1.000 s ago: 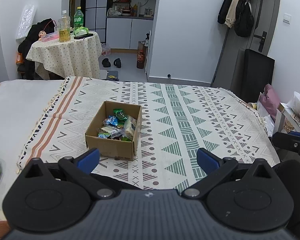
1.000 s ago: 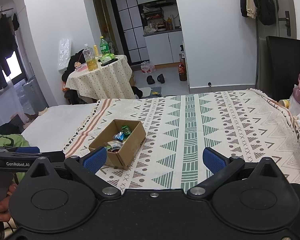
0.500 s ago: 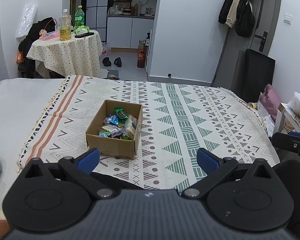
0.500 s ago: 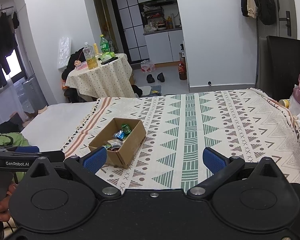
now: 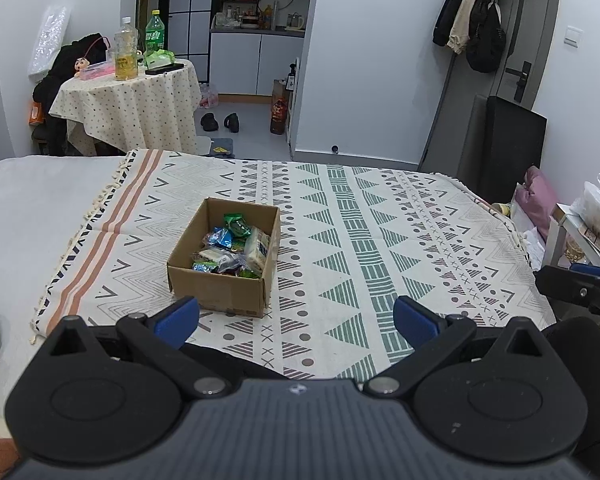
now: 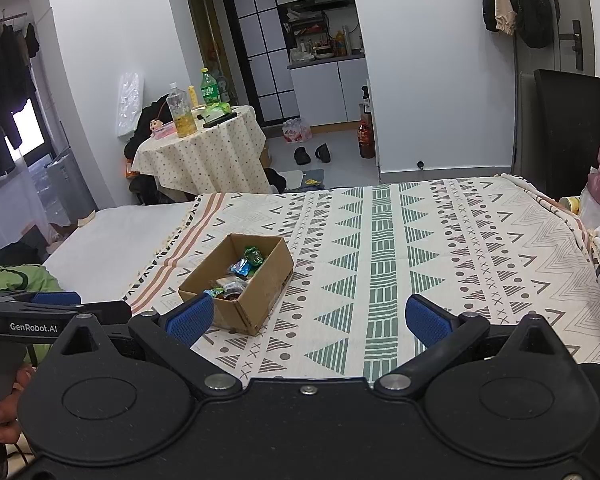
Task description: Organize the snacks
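The small brown cardboard box (image 5: 224, 254) full of shiny snack packets (image 5: 236, 246) sits on the patterned bed blanket (image 5: 380, 240), and both grippers' blue fingers (image 5: 177, 316) are wide apart, holding nothing.

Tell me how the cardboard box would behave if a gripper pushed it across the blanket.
The box is low and wide, so it should slide rather than tip. The woven blanket may drag or bunch under it. Its walls look thin and may flex. The loose snacks would probably shift inside.
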A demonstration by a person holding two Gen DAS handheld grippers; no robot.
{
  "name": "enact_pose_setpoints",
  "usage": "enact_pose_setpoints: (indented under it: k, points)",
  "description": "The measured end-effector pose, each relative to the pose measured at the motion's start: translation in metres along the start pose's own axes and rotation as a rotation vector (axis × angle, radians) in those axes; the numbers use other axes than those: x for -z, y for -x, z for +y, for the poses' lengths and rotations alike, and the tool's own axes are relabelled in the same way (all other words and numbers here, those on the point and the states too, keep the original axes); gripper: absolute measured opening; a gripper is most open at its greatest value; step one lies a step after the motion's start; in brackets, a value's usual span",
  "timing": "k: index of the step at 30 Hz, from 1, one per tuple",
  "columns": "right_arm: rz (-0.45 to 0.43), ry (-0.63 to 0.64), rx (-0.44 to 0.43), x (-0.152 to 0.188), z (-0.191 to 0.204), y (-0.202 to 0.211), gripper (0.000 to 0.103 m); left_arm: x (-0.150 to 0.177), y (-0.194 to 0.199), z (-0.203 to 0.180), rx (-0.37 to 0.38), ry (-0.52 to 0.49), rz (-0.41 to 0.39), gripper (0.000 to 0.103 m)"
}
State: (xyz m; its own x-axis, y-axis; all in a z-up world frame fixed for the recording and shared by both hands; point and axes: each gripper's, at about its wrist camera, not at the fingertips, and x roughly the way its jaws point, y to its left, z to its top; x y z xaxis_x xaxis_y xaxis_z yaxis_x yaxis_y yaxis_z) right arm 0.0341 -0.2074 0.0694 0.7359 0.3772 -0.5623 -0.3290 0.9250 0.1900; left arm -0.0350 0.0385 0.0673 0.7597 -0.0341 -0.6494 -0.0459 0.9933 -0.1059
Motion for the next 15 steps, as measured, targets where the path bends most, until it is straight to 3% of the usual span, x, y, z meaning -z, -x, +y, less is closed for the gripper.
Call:
enact_pose_setpoints:
  k: [15]
  points:
    - [0.002,-0.006,-0.001,-0.0001,-0.0024,0.0011,0.103,-0.0001,0.0006,-0.0002,-0.002,-0.002,0.000,0.103]
